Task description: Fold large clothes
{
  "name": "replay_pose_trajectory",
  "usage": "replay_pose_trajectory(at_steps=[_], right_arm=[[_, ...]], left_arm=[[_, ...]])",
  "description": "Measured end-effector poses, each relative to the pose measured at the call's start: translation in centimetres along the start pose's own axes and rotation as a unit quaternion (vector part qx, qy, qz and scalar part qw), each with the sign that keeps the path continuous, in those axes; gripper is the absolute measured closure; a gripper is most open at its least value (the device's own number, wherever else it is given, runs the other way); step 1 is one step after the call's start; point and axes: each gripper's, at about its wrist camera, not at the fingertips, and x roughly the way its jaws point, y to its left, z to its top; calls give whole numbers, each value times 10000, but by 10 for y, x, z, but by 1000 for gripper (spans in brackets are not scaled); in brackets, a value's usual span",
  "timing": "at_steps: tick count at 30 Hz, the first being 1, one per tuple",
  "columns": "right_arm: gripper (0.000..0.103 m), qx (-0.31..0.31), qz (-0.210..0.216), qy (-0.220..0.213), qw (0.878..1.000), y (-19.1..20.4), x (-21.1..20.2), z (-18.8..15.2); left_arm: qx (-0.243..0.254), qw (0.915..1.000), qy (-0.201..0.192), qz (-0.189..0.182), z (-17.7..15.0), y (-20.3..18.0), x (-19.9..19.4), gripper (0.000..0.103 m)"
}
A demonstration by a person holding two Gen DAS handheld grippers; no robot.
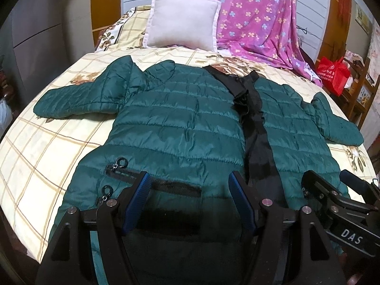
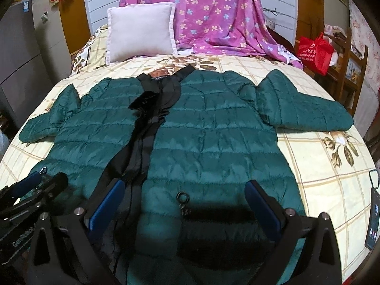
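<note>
Left wrist view looks down over a green quilted jacket [image 1: 180, 123] spread flat, front up, on a bed [image 1: 47, 147] with a cream checked cover. Both sleeves lie stretched out to the sides, the front is parted along its black lining, and the hem sits nearest the cameras. No fold shows anywhere on it, so by my reading the task is at its very start: the jacket is laid out and every fold is left to do, sleeves and body alike.

The left gripper [image 1: 190, 190] hangs over the hem near a black pocket zip [image 1: 171, 185], its blue pads spread fairly wide with only jacket surface seen between them, nothing pinched. The right gripper [image 2: 185, 199] sits over the other half of the hem, its fingers standing wide apart above a small zip ring [image 2: 182, 196]; whether either tool touches the fabric I cannot tell.

As for containers, the only one is a red shopping bag [image 2: 313, 52] on wooden shelves beside the bed; something pale shows at its top, but what is inside I cannot make out. A pale pillow [image 2: 140, 30] and a purple flowered sheet [image 2: 213, 16] lie at the head of the bed, well apart from the jacket, and a phone [image 2: 374, 216] rests on the cover near the right edge
</note>
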Motion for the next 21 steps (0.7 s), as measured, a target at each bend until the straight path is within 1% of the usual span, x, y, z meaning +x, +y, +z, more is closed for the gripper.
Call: replay_pose_trajectory(at_steps=[9,15,21], right_arm=[[1,68,-7,-27,10000,-1,-5,-5],[1,29,-162,20,9999,-2,-1,-7],[1,109,-175,-22,9998,-6,2,-5]], left_arm=[[-33,10000,55,33,-7,6,-2,65],[-17,10000,80,30,-9,6,0,65],[-35,10000,-6,-7,-6,6,-1,65]])
